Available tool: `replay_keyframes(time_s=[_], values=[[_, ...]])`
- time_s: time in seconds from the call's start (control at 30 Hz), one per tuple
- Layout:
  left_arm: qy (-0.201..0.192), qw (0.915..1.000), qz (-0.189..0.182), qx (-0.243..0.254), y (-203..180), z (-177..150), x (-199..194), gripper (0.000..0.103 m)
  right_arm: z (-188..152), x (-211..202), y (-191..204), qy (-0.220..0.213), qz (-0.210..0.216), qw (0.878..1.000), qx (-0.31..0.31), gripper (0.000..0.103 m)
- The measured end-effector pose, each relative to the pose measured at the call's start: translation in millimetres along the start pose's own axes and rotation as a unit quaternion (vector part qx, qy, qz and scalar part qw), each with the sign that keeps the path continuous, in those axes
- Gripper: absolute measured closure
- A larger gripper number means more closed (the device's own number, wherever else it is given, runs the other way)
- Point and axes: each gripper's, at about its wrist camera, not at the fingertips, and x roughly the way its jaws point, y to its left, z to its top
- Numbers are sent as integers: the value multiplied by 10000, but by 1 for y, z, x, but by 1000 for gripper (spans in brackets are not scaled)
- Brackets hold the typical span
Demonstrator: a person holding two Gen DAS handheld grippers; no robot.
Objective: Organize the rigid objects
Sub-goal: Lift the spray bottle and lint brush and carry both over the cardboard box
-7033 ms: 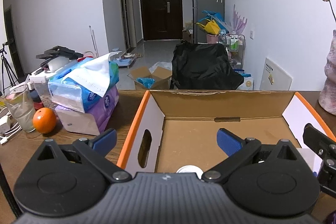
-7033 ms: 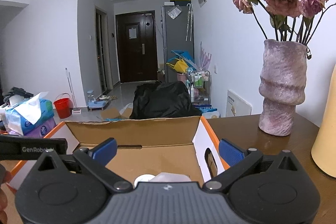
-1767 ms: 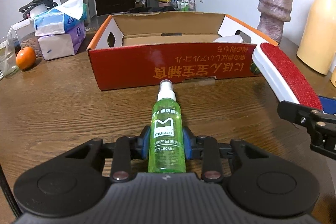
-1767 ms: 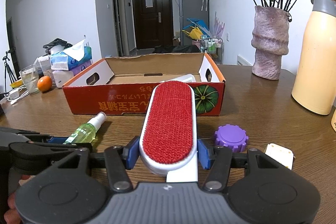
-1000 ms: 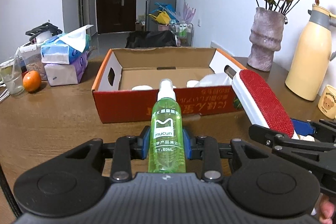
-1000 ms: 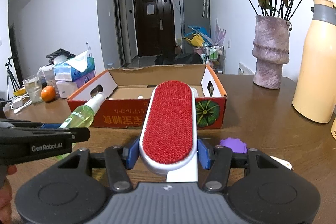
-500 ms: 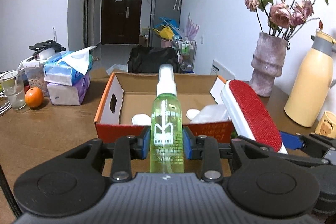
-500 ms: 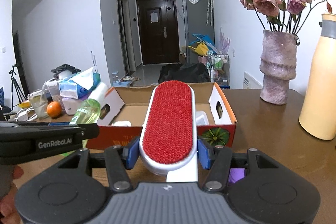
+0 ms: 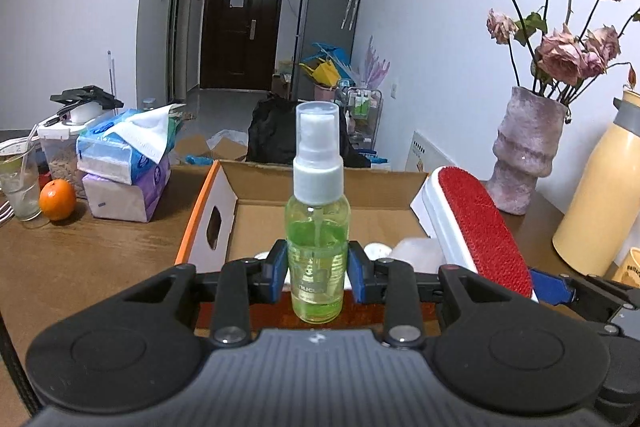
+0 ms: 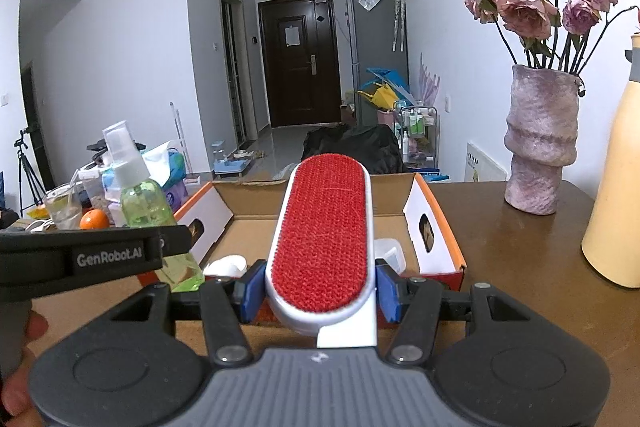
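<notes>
Grippers both grasp: left gripper (image 9: 318, 273) an upright green plastic spray bottle (image 9: 317, 227), right gripper (image 10: 320, 287) a red-faced white lint brush (image 10: 324, 227) pointing lengthwise ahead; open orange cardboard box (image 9: 204, 211) lies just ahead and below both.

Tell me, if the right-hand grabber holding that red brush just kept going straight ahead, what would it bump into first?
Probably the cardboard box. The right gripper points over its near wall, so the lint brush would likely meet the far wall, or the white container inside if it dips. Depth is hard to judge here.
</notes>
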Motion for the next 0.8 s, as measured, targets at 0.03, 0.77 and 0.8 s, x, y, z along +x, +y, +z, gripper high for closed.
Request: replay_keyframes(time_s=[0.03,0.77,0.8], values=[[-8,10000,4,2,0,1,2,71,2,2,-1,-5,-1,10000,13,48],[79,9995,288,-46,17,28,75,71,34,75,0,283,-40,9995,99,48],[88,9995,302,-43,18,29,78,71,35,80,0,330,-28,9994,128,48]])
